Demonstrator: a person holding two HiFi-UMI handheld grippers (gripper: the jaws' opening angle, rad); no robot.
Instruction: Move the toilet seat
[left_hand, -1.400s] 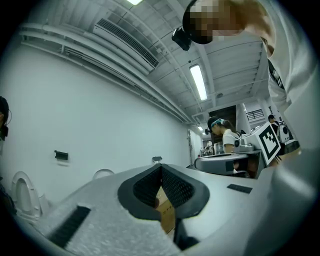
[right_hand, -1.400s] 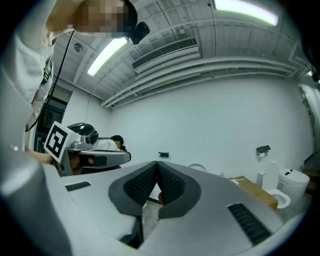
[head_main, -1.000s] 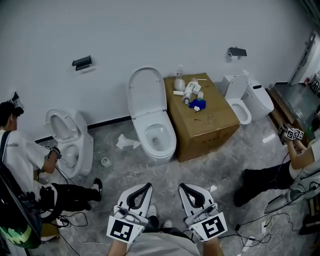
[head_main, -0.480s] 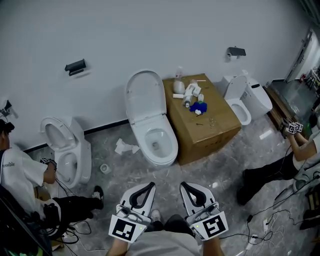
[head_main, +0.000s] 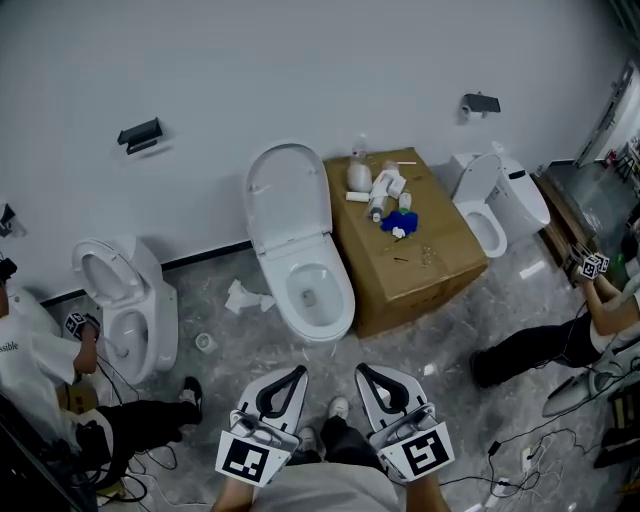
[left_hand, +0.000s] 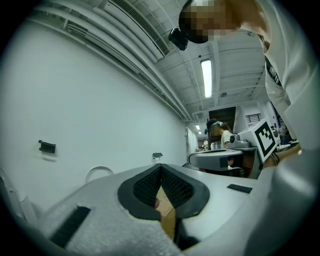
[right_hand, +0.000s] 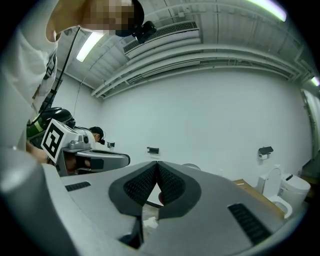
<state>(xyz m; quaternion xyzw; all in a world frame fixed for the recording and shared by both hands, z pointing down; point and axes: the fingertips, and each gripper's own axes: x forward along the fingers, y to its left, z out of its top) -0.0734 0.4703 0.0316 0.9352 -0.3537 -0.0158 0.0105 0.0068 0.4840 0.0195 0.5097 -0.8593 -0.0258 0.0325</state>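
Toilets (head_main: 300, 250): three
Cardboard box (head_main: 410, 255): one
Dark holders (head_main: 138, 134) on the wall (head_main: 300, 60): two
Other persons (head_main: 30, 355): two
Small roll (head_main: 205, 343) on the floor (head_main: 440, 335): one
Small items (head_main: 385, 190) on the box: several, too small for an exact count

My left hand-held gripper (head_main: 296, 372) and right hand-held gripper (head_main: 363, 371) are pale grey, black-padded, with black-and-white marker cubes (head_main: 246, 459); my shirt (head_main: 320, 494) is white.

Right hand-held gripper (right_hand: 157, 165), jaws together, empty.

Head view dim, dark corners. Gripper views fisheye w/ black edges, lit by ceiling strip light (left_hand: 206, 77).
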